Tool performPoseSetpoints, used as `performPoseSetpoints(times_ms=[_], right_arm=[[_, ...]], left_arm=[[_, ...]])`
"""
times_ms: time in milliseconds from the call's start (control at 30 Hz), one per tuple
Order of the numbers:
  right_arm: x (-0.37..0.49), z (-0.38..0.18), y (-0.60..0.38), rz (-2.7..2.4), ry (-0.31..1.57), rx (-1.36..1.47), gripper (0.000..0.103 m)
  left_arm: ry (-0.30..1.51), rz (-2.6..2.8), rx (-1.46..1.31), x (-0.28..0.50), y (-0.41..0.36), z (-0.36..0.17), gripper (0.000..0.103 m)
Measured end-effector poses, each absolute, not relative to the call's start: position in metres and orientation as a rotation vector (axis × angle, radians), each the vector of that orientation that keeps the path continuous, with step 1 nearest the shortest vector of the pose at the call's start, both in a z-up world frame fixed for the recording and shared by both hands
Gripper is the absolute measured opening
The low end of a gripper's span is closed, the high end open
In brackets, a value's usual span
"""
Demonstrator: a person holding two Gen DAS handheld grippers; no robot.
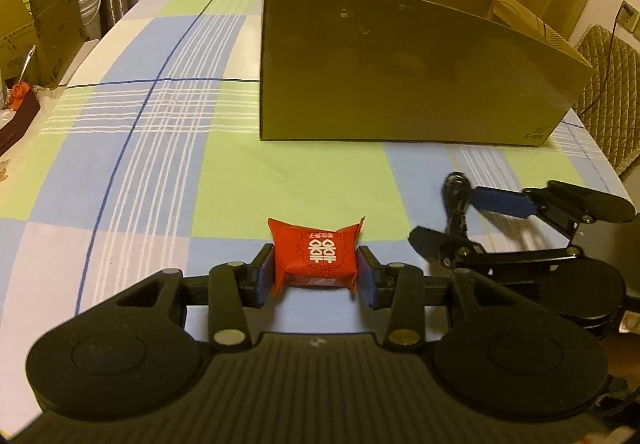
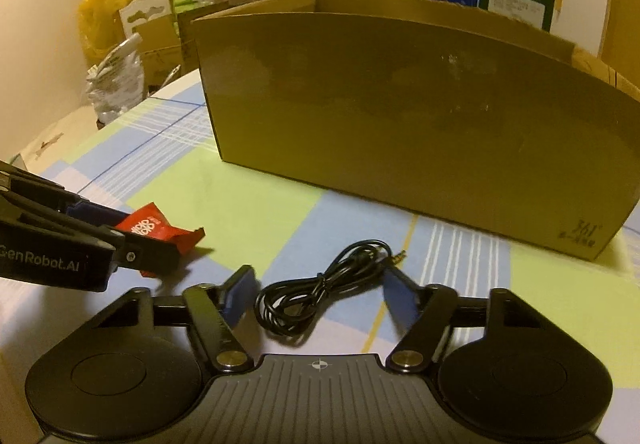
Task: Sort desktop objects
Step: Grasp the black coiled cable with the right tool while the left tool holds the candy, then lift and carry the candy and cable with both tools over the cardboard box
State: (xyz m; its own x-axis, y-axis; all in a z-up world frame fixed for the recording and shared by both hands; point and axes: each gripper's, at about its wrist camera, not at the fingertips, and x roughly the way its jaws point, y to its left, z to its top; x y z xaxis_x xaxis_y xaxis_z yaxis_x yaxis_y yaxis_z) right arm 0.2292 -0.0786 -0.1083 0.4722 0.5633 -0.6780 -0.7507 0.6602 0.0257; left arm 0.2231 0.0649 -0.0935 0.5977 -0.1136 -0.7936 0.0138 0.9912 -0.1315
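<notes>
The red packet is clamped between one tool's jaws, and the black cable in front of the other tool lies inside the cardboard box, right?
Not quite. The black cable lies on the checked tablecloth in front of the cardboard box, not inside it, as the right wrist view shows. The rest holds: the left gripper has its jaws closed on the red packet.
</notes>
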Motion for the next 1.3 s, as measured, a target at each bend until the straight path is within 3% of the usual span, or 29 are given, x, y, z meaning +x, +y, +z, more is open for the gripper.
performPoseSetpoints(times_ms=[333,1300], right_arm=[[0.228,-0.104,-0.088,0.802,0.724,-0.309,0.009],[0.221,-0.092,-0.140,0.683,0.794,-0.256,0.009]], left_arm=[[0.929,-0.124,-0.113,0.227,0.050,-0.094,0.037],[0.938,-0.283,-0.033,0.224,0.001,-0.101,0.037]])
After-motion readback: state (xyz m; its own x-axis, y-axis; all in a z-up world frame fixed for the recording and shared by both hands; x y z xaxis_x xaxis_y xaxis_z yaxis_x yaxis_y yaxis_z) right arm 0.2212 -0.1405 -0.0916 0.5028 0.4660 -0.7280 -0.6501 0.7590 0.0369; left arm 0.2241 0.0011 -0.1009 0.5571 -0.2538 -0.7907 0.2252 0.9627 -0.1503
